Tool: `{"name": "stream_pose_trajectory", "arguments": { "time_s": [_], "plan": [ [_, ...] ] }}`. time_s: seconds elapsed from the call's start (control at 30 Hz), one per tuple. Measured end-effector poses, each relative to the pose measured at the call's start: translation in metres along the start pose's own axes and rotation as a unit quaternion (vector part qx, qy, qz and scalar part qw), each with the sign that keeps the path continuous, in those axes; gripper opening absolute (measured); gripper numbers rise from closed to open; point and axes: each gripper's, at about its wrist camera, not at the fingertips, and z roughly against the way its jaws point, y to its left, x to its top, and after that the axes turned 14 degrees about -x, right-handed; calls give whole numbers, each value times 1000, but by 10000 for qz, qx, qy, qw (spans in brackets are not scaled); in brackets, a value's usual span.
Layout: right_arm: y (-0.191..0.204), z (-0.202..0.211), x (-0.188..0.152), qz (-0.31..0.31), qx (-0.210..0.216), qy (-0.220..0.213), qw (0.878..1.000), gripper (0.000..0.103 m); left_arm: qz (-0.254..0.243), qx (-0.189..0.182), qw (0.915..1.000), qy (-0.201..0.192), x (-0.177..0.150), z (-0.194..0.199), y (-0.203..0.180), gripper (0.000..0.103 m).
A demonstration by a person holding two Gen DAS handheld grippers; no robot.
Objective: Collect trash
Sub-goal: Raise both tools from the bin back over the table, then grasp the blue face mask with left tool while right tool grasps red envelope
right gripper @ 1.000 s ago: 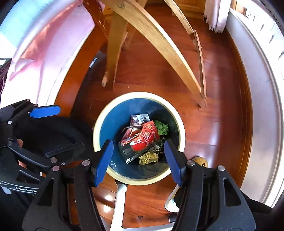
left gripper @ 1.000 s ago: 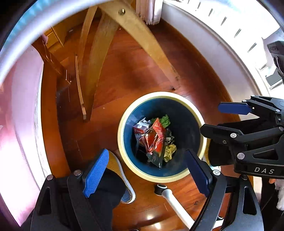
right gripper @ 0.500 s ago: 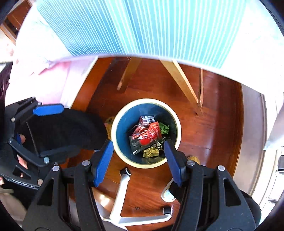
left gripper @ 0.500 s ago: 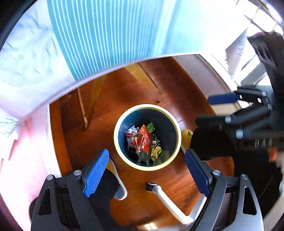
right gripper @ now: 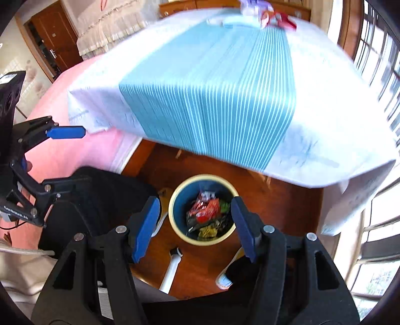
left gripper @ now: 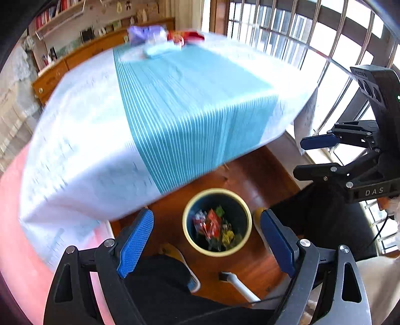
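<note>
A blue bin with a cream rim (left gripper: 188,233) (right gripper: 175,222) stands on the wood floor below the table edge. It holds red, green and yellow wrappers (left gripper: 212,228) (right gripper: 206,215). My left gripper (left gripper: 207,246) is open and empty, high above the bin. My right gripper (right gripper: 195,228) is open and empty, also above the bin. More wrappers, purple and red (left gripper: 165,37) (right gripper: 265,13), lie at the far end of the table, blurred. Each gripper shows in the other's view, the right gripper (left gripper: 317,155) and the left gripper (right gripper: 57,155).
The table wears a white cloth with a blue striped runner (left gripper: 187,105) (right gripper: 220,82). A pink cloth (right gripper: 75,140) hangs at left. Windows with bars (left gripper: 300,37) are at right. White chair legs (right gripper: 171,270) and shoes (left gripper: 192,282) are on the floor by the bin.
Both grippers have risen from close over the bin to above table height. The tabletop and its far wrappers have come into view. The bin looks smaller.
</note>
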Motion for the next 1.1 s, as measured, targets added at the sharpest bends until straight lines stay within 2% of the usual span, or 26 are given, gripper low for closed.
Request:
{"name": "stream_pose_trajectory", "arguments": {
  "time_s": [0.2,0.33,0.43,0.63,0.8,1.03,1.1],
  "plan": [
    [-20,53,63,-65,-230,-641,9977,57,-363,200,9984,-385,67,53,5,88],
    [-42,73,111,-128,-447,-983,9941,57,-561,425,9961,-538,116,67,23,88],
    [-62,73,149,-170,-564,-1158,9915,57,-673,520,9948,-558,158,65,36,88],
    [-105,44,223,-366,-719,-1263,9887,57,-765,544,9946,-447,238,21,75,89],
    [-138,-3,281,-568,-773,-1208,9880,58,-879,563,9942,-255,299,-32,119,89],
    [-174,-73,340,-828,-699,-1070,9883,58,-1251,584,9902,221,362,-109,162,93],
    [-182,-92,351,-884,-654,-1004,9889,58,-1280,470,9900,353,375,-129,171,93]
  ]
}}
